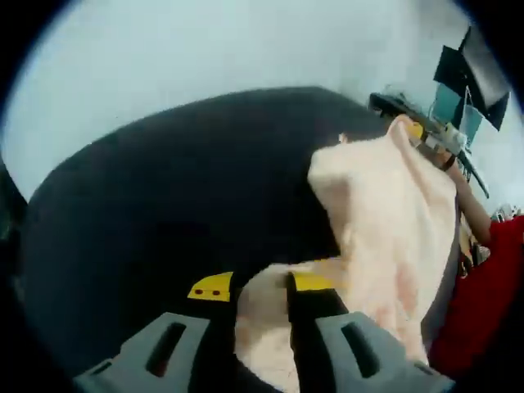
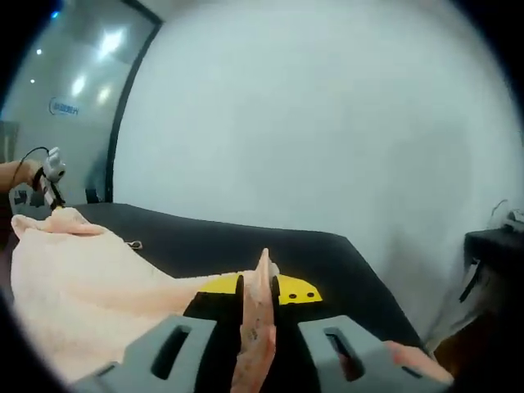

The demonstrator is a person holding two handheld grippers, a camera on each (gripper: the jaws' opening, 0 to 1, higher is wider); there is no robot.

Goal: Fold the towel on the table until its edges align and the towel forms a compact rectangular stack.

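Note:
A pale peach towel hangs stretched between both grippers above the black table. In the left gripper view, my left gripper is shut on one corner of the towel, which bunches between its yellow-tipped jaws. The right gripper comes in at the upper right, holding the towel's far corner. In the right gripper view, my right gripper is shut on a thin upright edge of the towel. The cloth runs left to the left gripper, over the table.
A person's red sleeve shows at the right. A plain white wall stands behind the table. Dark equipment sits at the upper right, and a dark stand is beyond the table's end.

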